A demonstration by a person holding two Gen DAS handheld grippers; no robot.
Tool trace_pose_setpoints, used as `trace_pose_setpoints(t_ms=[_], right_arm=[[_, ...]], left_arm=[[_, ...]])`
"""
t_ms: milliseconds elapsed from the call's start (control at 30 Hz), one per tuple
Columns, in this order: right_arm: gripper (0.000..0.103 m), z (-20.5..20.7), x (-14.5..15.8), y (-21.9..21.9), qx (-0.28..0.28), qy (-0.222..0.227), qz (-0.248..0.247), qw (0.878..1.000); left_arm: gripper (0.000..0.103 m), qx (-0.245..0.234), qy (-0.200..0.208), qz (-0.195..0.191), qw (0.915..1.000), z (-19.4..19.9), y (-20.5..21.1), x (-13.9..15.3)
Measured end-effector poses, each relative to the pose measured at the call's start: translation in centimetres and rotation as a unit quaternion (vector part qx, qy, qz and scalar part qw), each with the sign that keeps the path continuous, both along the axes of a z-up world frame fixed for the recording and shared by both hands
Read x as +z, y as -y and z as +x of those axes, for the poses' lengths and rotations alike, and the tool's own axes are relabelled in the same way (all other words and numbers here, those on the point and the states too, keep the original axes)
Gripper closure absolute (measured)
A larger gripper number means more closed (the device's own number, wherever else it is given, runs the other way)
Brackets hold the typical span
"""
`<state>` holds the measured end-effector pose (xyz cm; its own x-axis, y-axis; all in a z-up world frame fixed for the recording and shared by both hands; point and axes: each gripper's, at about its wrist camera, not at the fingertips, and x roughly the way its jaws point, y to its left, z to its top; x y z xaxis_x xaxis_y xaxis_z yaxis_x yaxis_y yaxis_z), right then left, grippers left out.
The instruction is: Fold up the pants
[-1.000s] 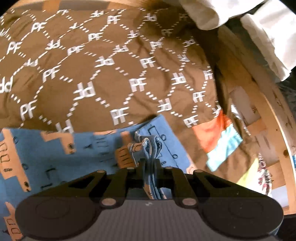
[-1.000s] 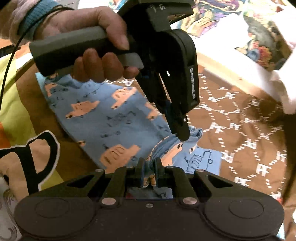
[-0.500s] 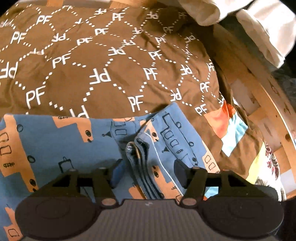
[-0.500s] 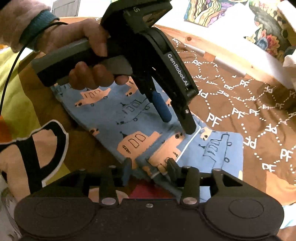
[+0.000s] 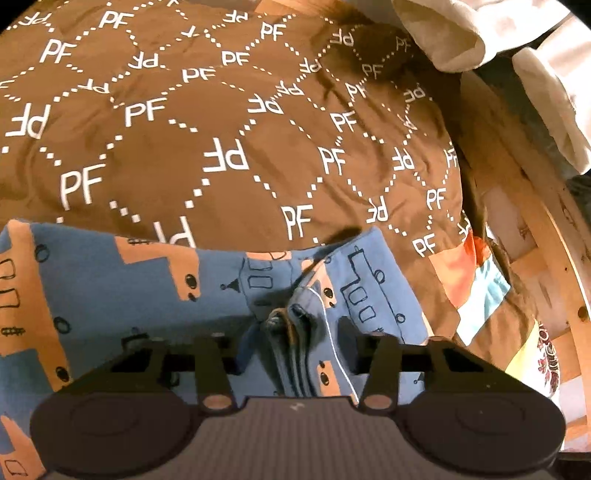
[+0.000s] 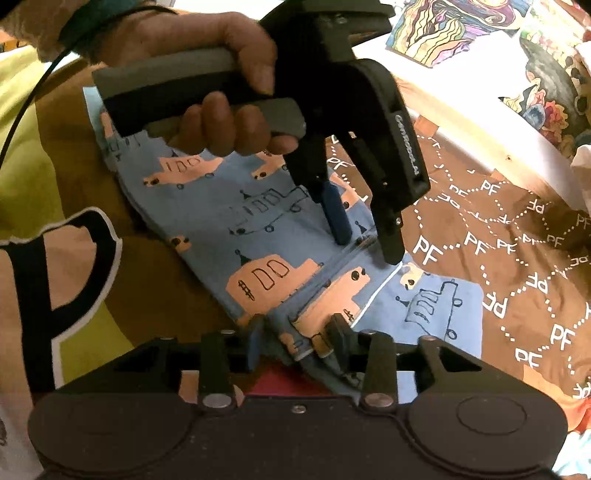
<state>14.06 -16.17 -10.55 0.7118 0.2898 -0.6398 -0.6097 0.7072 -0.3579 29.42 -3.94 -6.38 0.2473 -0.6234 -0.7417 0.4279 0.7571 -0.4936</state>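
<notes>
Two grippers hover over the small blue cotton pants with orange vehicle prints [image 6: 280, 236], which lie folded in layers on the brown quilted bedspread lettered PF [image 5: 229, 122]. Left gripper [image 6: 364, 242] hangs above the stacked edges, jaws apart, holding nothing. Right gripper [image 6: 297, 343] straddles the near edge, jaws also apart. Judging by the stacked layers, most folding looks done; perhaps a last fold or smoothing is left.

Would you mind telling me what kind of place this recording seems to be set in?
Most likely a home bedroom. The pants lie on a brown quilt printed with "PF", edged by a pale wooden frame, with white bedding bunched at one end.
</notes>
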Motion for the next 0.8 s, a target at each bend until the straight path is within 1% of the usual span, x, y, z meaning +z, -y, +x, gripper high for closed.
trace_pose_setpoints(t_ms=[33,67,267,400,467,667,800], right_arm=[[0.065,-0.1,-0.1,0.0,0.000,0.001,-0.001,1.000],[0.068,-0.1,-0.1,-0.1,0.001,0.001,-0.001,1.000],[0.084,-0.3,0.0,0.1,-0.001,0.007,0.008,1.000],[0.088,-0.3,0.2,0.4,-0.005,0.008,0.018,1.000],[0.089,-0.4,0.5,0.5,-0.006,0.009,0.025,1.000],[0.089,-0.7,1.7,0.3,-0.008,0.012,0.046,0.999],[0.089,-0.7,2.5,-0.3,0.000,0.008,0.061,0.998]], left_arm=[[0.067,0.000,-0.002,0.009,1.0000,0.0,0.3,-0.1],[0.072,0.002,-0.003,0.017,0.9998,0.0,0.5,-0.1],[0.085,0.007,-0.005,0.024,0.9997,-0.2,1.0,0.1],[0.089,0.019,-0.007,0.045,0.9988,-0.4,1.3,0.4],[0.091,0.021,-0.010,0.046,0.9987,-0.4,1.4,0.7],[0.091,0.015,-0.002,0.051,0.9986,-0.5,0.8,2.2],[0.091,0.022,-0.018,0.060,0.9978,-0.2,-0.5,2.6]])
